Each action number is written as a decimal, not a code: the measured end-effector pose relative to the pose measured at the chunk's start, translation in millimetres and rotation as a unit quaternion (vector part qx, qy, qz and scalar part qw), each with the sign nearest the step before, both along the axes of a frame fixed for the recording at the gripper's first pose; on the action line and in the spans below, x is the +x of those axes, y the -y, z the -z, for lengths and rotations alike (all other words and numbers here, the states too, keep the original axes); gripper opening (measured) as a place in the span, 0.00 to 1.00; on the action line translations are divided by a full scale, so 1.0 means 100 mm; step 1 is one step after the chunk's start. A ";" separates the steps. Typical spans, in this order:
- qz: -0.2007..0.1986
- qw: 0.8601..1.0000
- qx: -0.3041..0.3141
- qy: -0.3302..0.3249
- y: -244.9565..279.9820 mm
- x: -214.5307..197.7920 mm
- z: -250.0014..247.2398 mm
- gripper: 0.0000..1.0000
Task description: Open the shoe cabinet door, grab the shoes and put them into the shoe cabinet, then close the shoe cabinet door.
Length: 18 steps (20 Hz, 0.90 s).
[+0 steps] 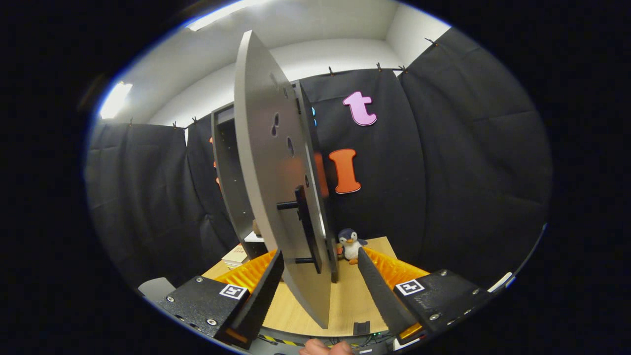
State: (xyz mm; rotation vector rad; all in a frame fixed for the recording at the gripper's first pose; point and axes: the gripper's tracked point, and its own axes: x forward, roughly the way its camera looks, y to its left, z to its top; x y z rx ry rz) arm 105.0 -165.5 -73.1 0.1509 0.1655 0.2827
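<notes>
In the gripper view, the cabinet door [276, 187] is seen edge-on, swung out toward the camera, with its dark bar handle [306, 228] standing off the face on two short posts. The door's lower edge sits between the two fingers of the gripper [320, 276], which are spread wide and press on nothing; the tongs are released, neither finger touching the door or the handle. This placement is judged to suit guiding the door, though whether it is being opened or closed cannot be told. Behind the door, the cabinet [227, 172] stands upright on the wooden table [350, 301], its open front turned aside, so its inside is largely hidden. Shoes cannot be made out. A small toy penguin [351, 242] stands on the table just beyond the door, near the cloth wall. A stack of books [235, 256] lies beside the cabinet's foot. Fingertips of a person's hand [325, 347] show below the fingers.
</notes>
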 end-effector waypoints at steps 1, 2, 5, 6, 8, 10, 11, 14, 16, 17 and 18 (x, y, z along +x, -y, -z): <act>0.002 1.000 -0.005 0.000 0.02 0.04 0.00 0.94; 0.004 1.000 -0.010 0.002 0.02 0.09 -0.01 0.94; 0.008 1.000 -0.016 -0.002 -0.09 0.20 0.04 0.94; 0.021 0.999 -0.024 -0.002 -0.08 0.26 0.07 0.93; 0.034 0.999 -0.036 0.003 -0.12 0.26 0.04 0.93; 0.040 0.998 -0.042 -0.002 -0.26 0.23 0.04 0.91; 0.042 0.998 -0.042 -0.007 -0.36 0.20 0.06 0.91; 0.047 0.998 -0.042 -0.011 -0.73 0.15 0.03 0.91; 0.054 0.997 -0.050 -0.009 -0.96 0.14 0.03 0.91; 0.058 0.997 -0.052 -0.008 -1.01 0.15 0.03 0.91; 0.063 0.997 -0.052 -0.009 -1.10 0.16 0.01 0.91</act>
